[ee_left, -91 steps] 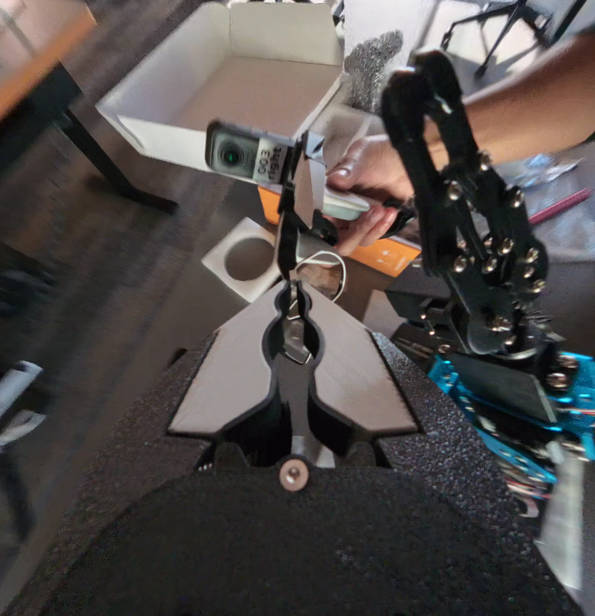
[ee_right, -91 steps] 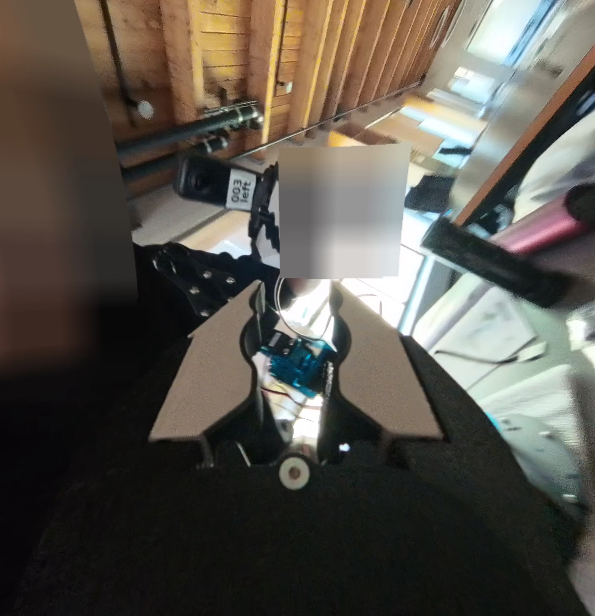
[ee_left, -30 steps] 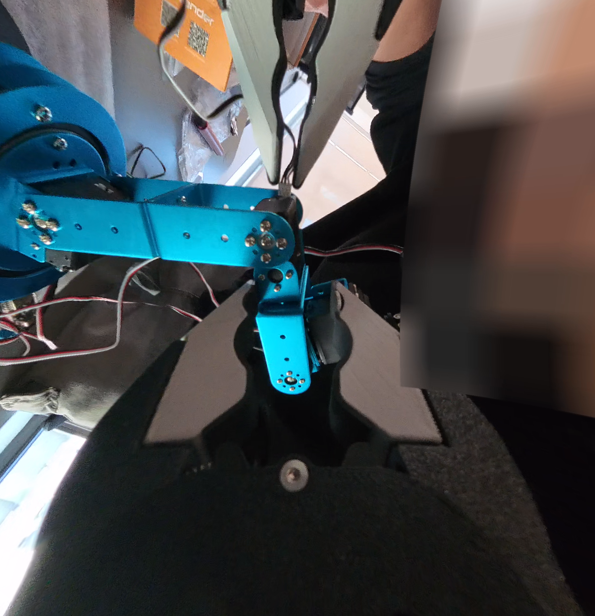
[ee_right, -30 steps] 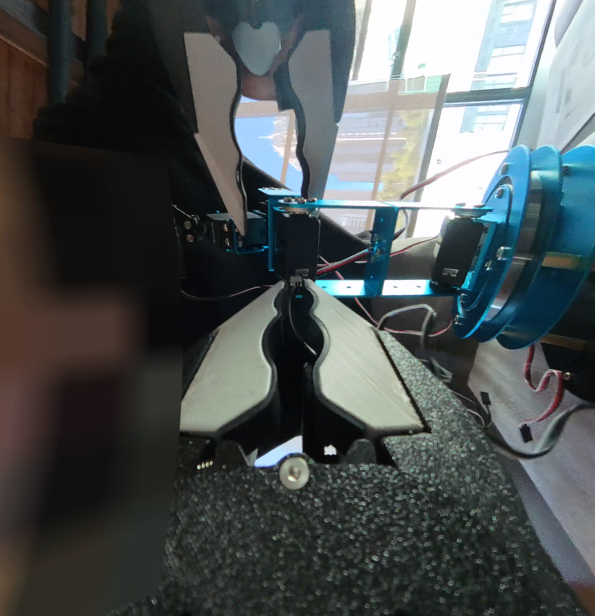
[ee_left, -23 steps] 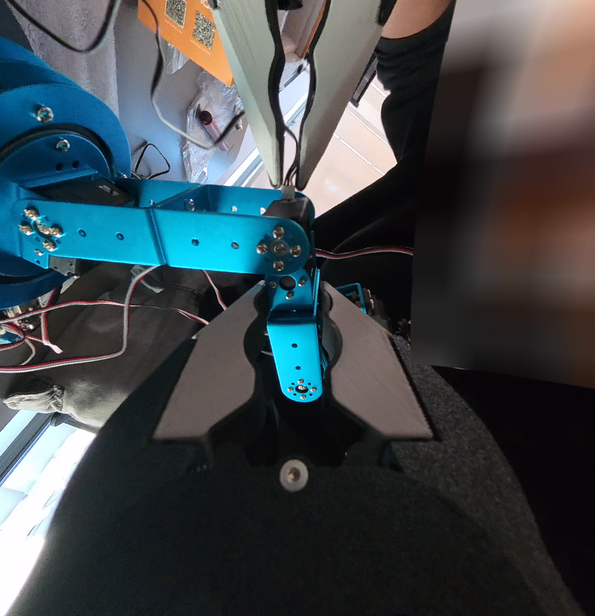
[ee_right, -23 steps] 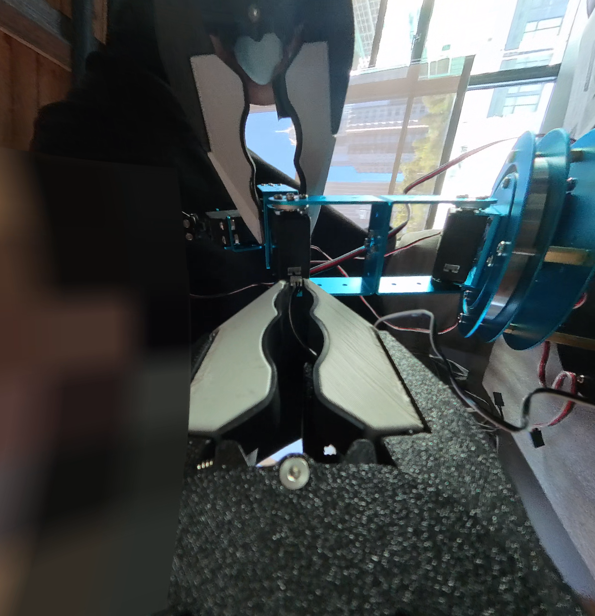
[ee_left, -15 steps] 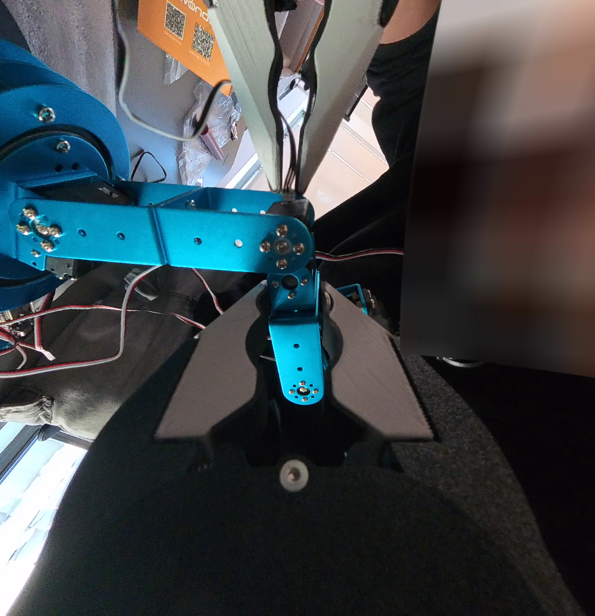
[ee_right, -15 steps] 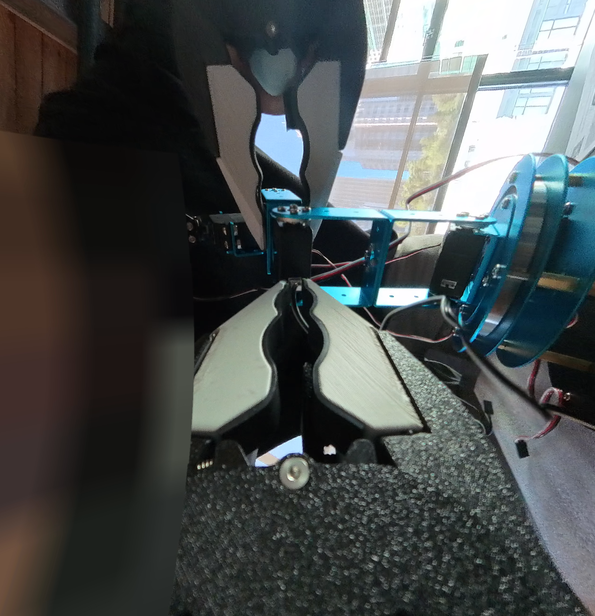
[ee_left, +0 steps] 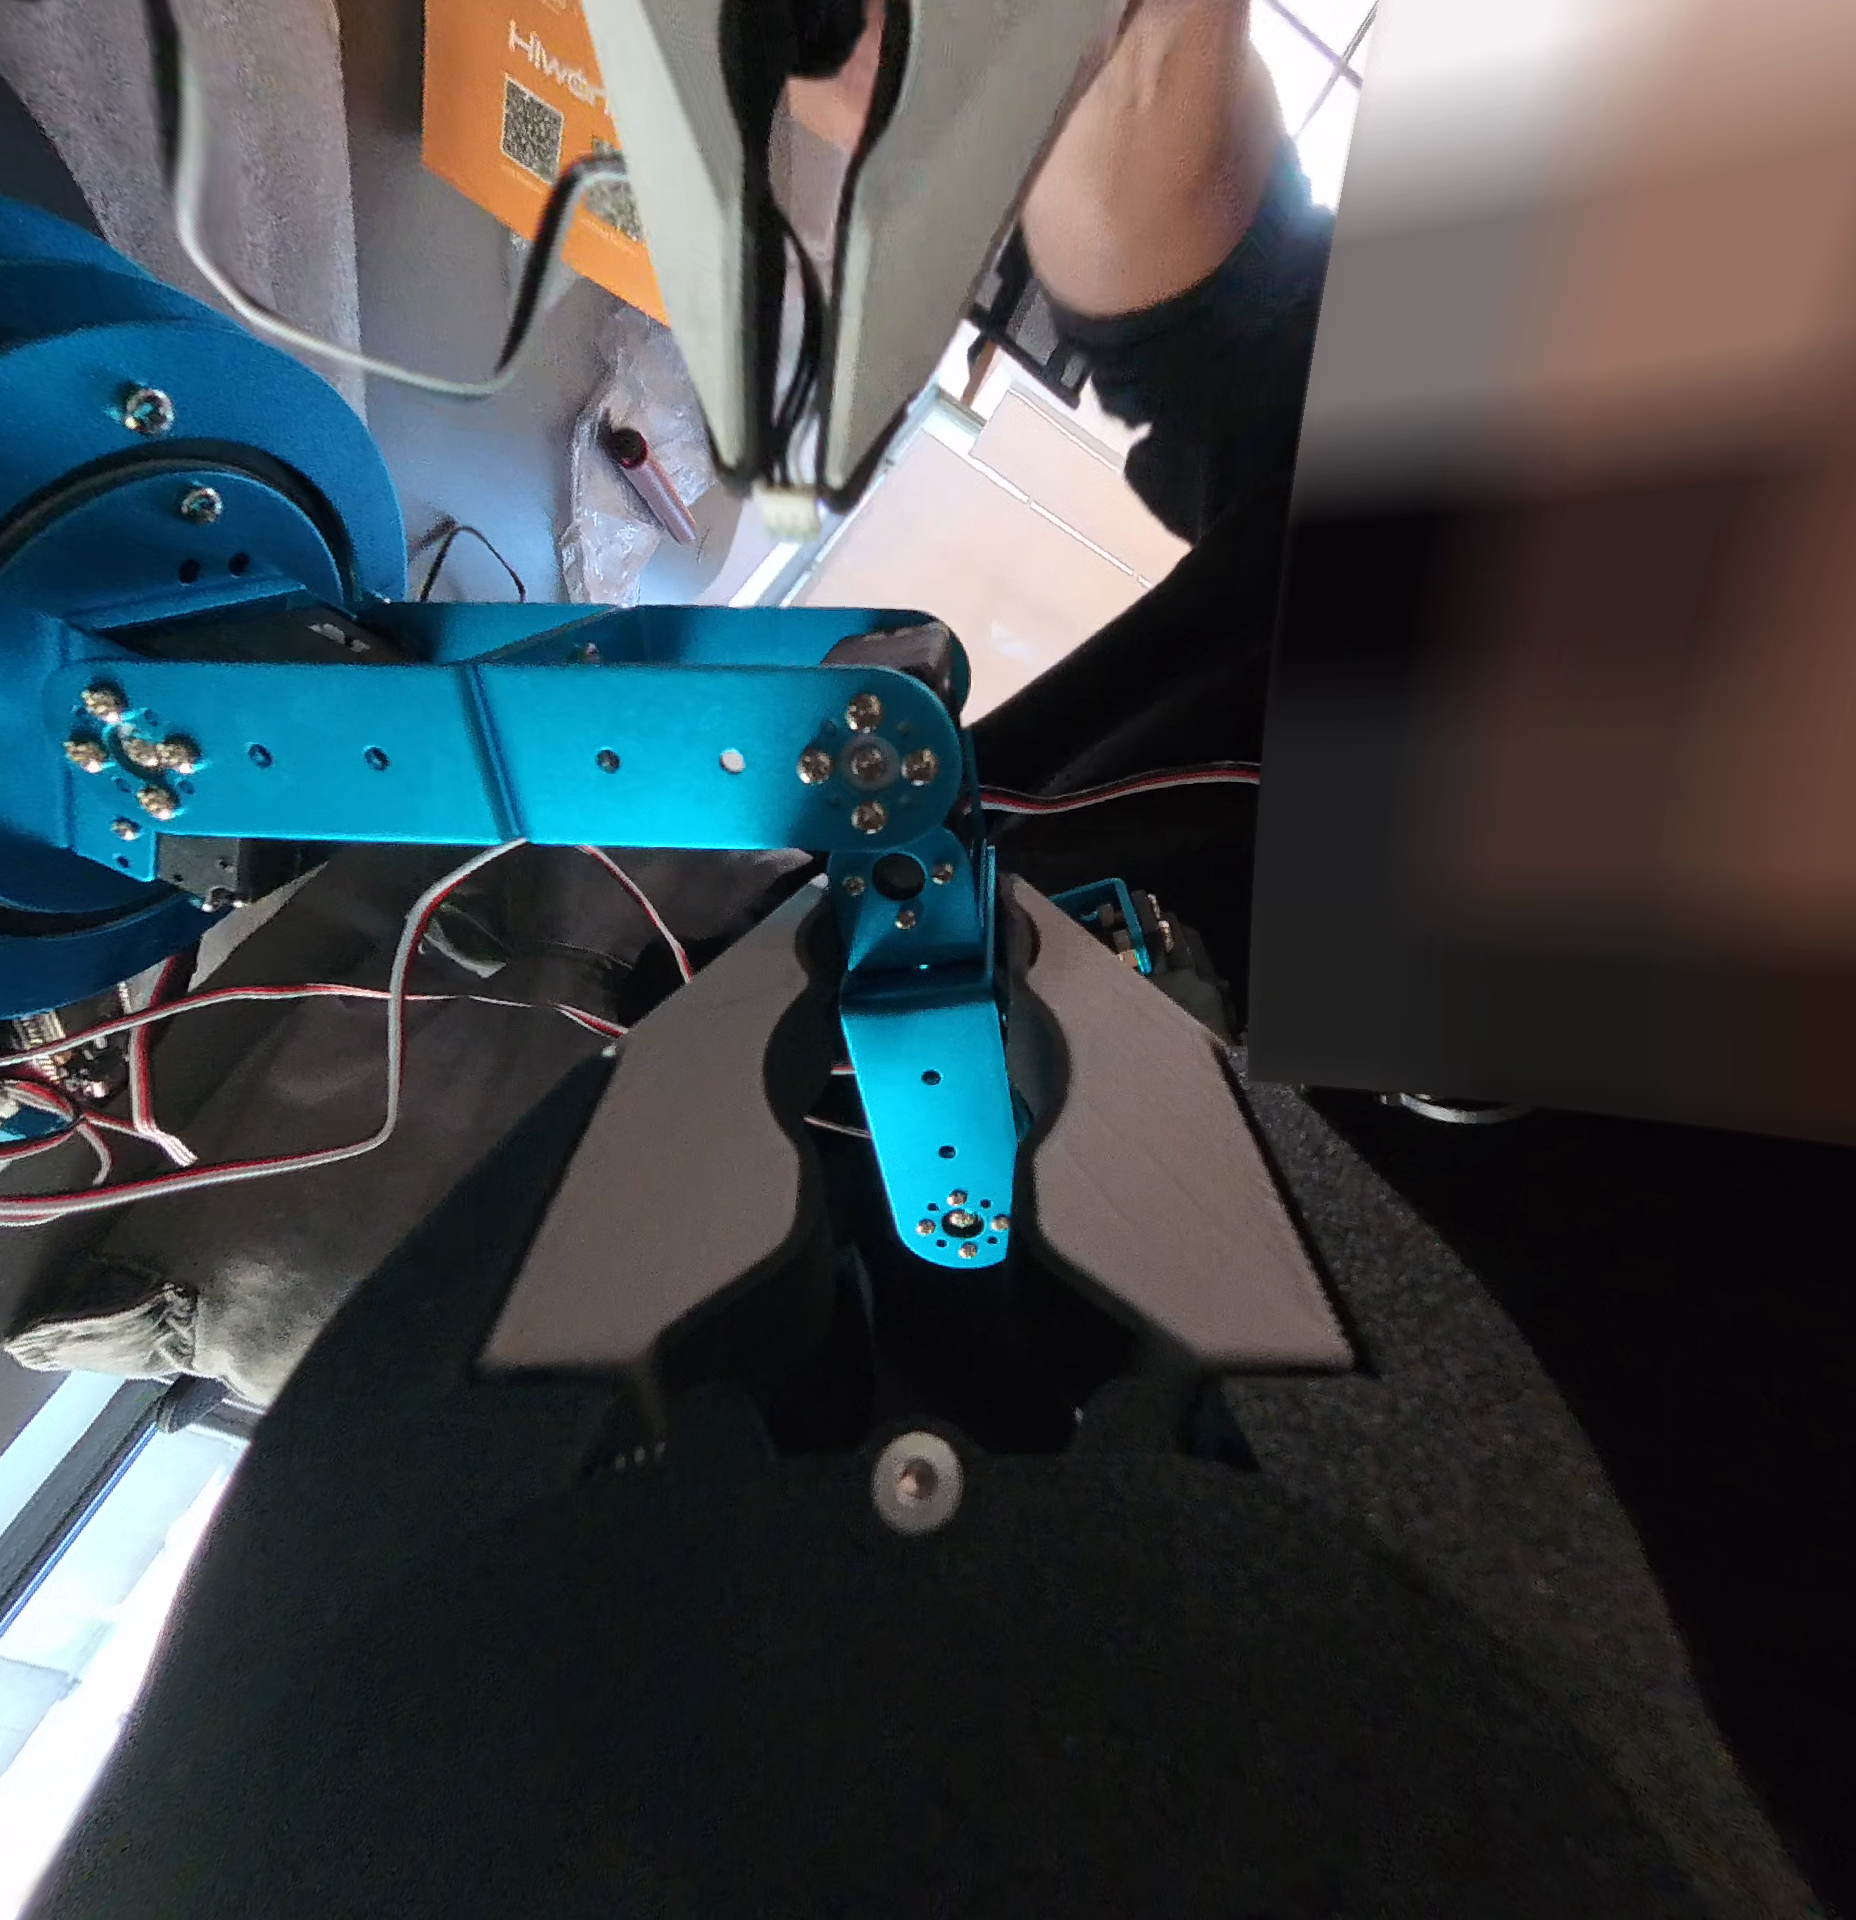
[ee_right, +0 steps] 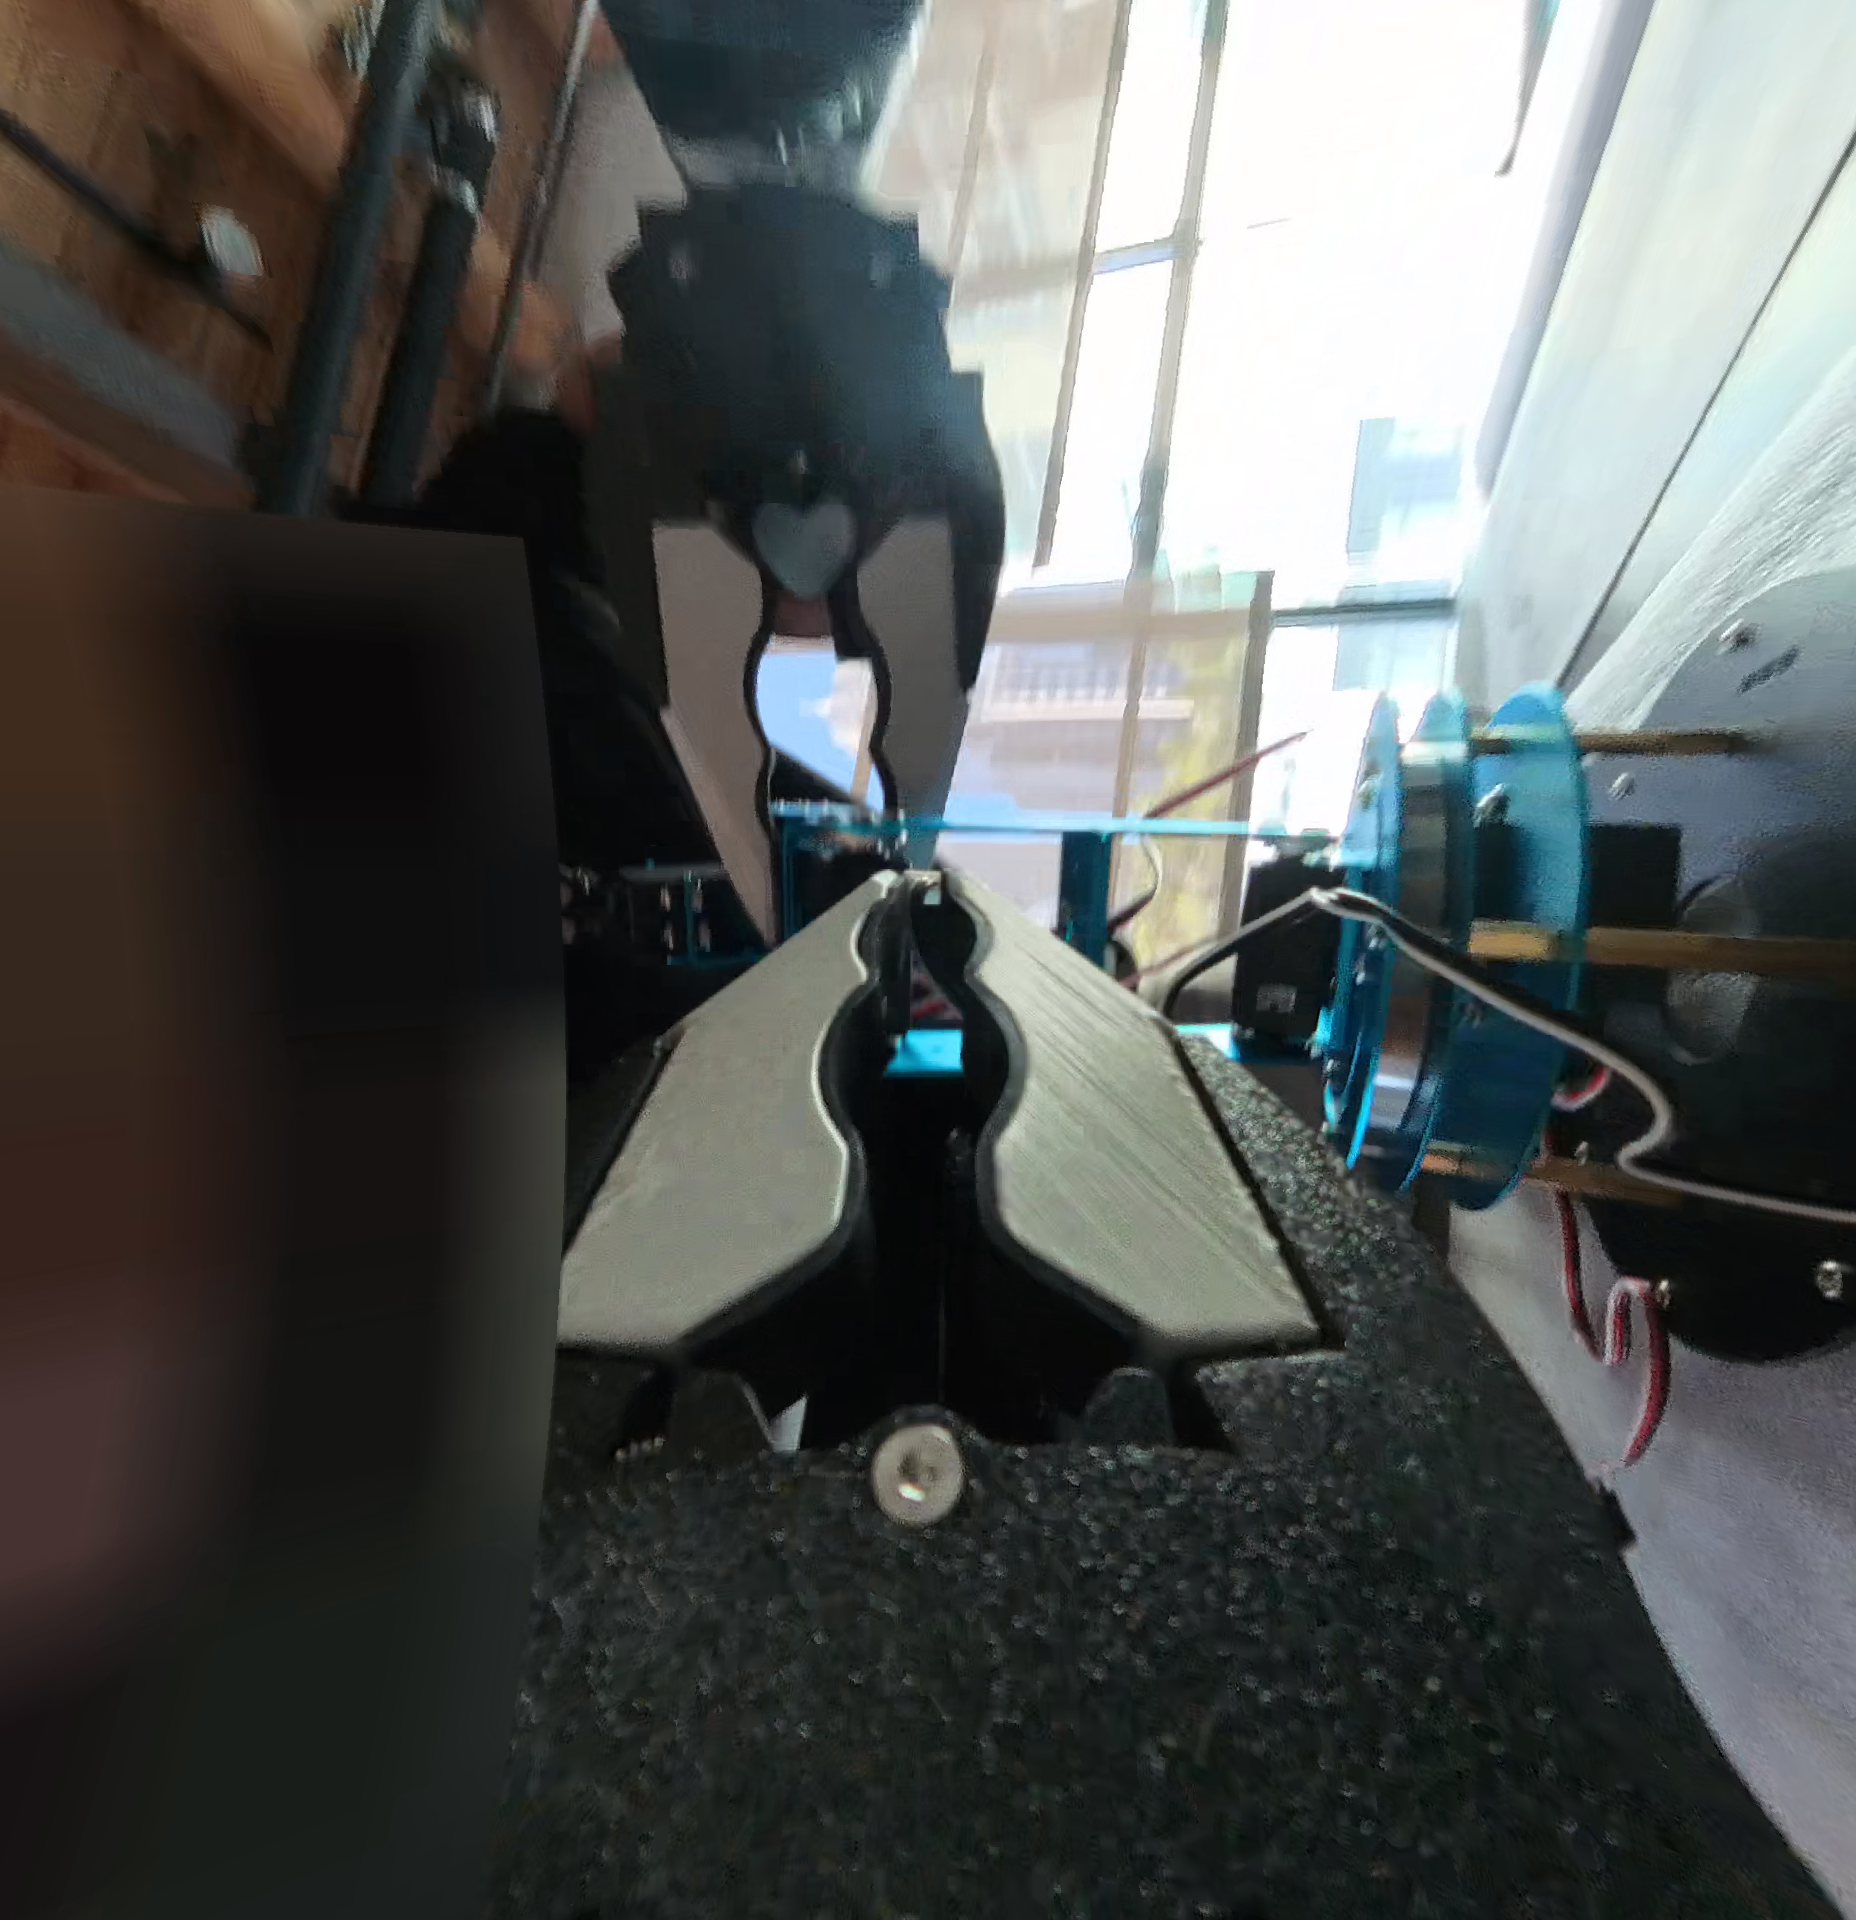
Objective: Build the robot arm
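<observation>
Our left claw [ee_left: 919,914] is closed around the short blue link [ee_left: 929,1091] of a small blue metal robot arm [ee_left: 508,753], which runs up between its two grey fingers [ee_left: 685,1143]. From that link's elbow a long blue link reaches left to a round blue base [ee_left: 165,582], and red, white and black servo wires [ee_left: 280,1039] trail loose beneath it over a dark cloth [ee_left: 488,935].

We see our right claw [ee_right: 919,894] pressed together on a thin black cable [ee_right: 898,966], with the cable's small white plug [ee_left: 789,514] sticking out at its tips. In the left wrist view that claw comes down from the top edge, plug just above the long link and apart from it. The cable loops away to the left in front of an orange card [ee_left: 529,135] lying on the grey worktop [ee_left: 404,312].

A blurred patch hides the right of the left wrist view and the left of the right wrist view. Behind the blue discs [ee_right: 1464,956] of the base, we make out bright windows [ee_right: 1267,364].

We count two claws, one robot arm, one plug.
</observation>
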Tool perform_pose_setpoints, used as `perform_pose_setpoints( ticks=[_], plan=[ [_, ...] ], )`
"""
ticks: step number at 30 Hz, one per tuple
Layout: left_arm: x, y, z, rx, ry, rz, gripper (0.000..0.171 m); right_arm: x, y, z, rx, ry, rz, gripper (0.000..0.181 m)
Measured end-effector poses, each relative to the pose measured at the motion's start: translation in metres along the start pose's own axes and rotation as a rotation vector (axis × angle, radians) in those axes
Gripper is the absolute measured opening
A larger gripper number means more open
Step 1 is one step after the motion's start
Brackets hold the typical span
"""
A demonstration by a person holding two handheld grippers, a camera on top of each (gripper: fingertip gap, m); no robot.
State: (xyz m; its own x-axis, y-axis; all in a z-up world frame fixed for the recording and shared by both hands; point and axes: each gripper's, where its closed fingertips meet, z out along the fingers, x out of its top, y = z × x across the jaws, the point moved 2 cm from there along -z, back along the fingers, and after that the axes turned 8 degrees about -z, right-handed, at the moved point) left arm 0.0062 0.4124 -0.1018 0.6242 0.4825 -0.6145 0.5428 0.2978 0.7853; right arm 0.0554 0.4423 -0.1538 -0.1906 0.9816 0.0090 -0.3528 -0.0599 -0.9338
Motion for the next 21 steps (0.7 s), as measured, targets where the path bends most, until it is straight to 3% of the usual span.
perform_pose_setpoints(
  ticks=[4, 9, 14, 21],
  plan=[
    [0.0, 0.0, 0.0, -0.013, 0.017, 0.016, 0.026, 0.007, 0.0, -0.007, -0.144, 0.206, -0.111, 0.003],
    [0.0, 0.0, -0.001, -0.021, 0.026, 0.021, 0.026, -0.023, -0.005, 0.001, 0.015, 0.403, 0.003, 0.003],
    [0.0, 0.0, 0.0, -0.018, 0.028, 0.025, 0.026, -0.031, -0.012, 0.005, 0.098, 0.408, 0.047, 0.003],
    [0.0, 0.0, 0.0, -0.019, 0.034, 0.024, 0.026, -0.034, -0.015, 0.002, 0.058, 0.35, 0.055, 0.003]
  ],
)
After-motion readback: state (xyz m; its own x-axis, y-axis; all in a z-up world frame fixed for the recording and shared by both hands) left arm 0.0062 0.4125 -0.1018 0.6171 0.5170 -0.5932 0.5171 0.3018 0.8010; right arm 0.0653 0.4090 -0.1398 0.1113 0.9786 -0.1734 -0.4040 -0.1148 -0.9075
